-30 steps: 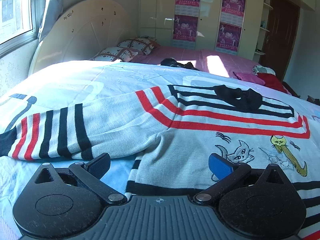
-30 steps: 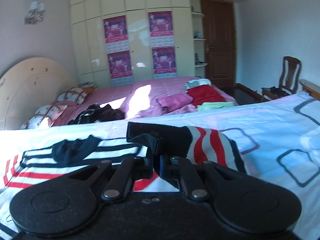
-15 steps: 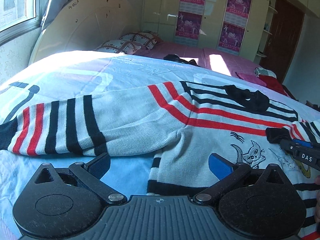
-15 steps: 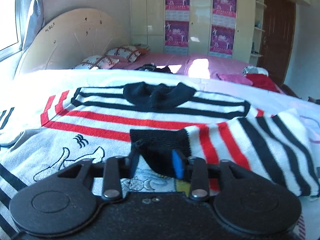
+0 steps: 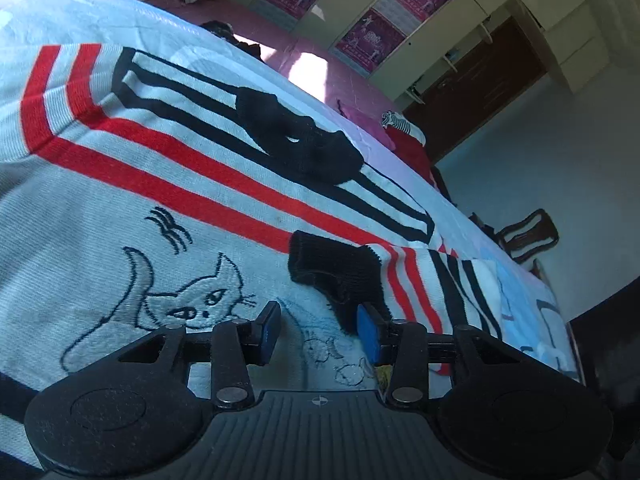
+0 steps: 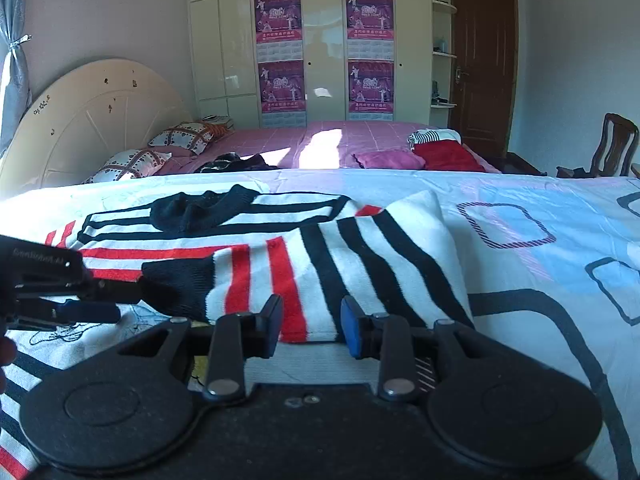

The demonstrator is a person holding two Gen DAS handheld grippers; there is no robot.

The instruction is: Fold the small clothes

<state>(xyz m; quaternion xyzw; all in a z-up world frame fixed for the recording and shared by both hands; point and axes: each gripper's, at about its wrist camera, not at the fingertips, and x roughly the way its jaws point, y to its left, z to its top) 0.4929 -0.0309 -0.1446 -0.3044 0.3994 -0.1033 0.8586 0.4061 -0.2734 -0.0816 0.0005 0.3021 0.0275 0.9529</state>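
Note:
A white knitted sweater (image 5: 120, 240) with red and black stripes, a black collar (image 5: 296, 140) and a cat drawing lies flat on the bed. Its right sleeve (image 6: 360, 264) is folded across the body and ends in a black cuff (image 5: 332, 272). My left gripper (image 5: 318, 334) is tilted just before that cuff, jaws closing. The cuff's lower edge sits by the blue pad, and the pads do not press it. In the right wrist view the left gripper (image 6: 96, 300) reaches the cuff (image 6: 176, 284) from the left. My right gripper (image 6: 310, 330) is closing, the sleeve's near edge loose between its pads.
The sweater rests on a white bedsheet (image 6: 520, 280) with dark square outlines. Behind it is a pink bed (image 6: 320, 140) with pillows and piles of clothes (image 6: 444, 152). A round headboard (image 6: 88, 120) stands at the left, a wooden chair (image 6: 612, 144) at the right.
The right gripper let go of the black cuff, leaving the sleeve across the sweater, and drew back to mid-sleeve. The left gripper swung right from the other sleeve to the cuff, rolled, and narrowed its jaws.

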